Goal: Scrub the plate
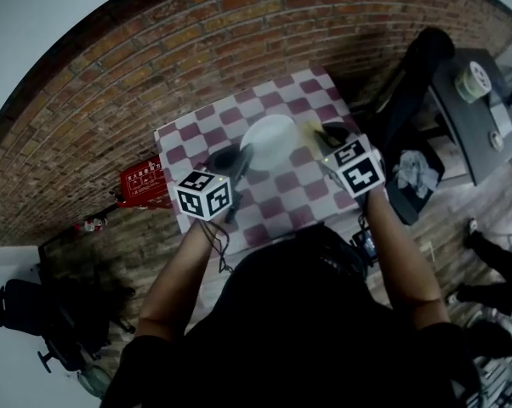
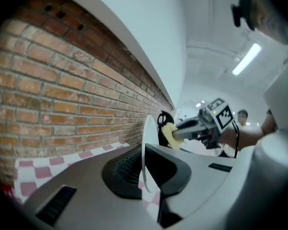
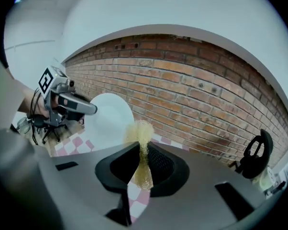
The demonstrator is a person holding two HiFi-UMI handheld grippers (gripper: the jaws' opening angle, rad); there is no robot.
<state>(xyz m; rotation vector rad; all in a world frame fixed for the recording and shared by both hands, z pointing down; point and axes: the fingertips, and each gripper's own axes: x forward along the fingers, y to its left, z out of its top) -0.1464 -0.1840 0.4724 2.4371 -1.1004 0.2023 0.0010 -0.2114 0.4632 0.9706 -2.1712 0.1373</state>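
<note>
Left jaws tight on plate (image 2: 147, 138) rim

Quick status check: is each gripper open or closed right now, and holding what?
Left gripper: closed on the rim of the white plate.
Right gripper: closed on the yellow sponge.

Small table (image 1: 173, 155), maroon-and-white checkered cloth (image 1: 286, 195) covering its top

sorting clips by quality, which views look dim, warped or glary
Head view: dim, heavily fisheyed, brick wall bowed. Left gripper view: ceiling light strip glares, white plate edge-on and sharp. Right gripper view: evenly lit, yellow sponge slightly soft.
</note>
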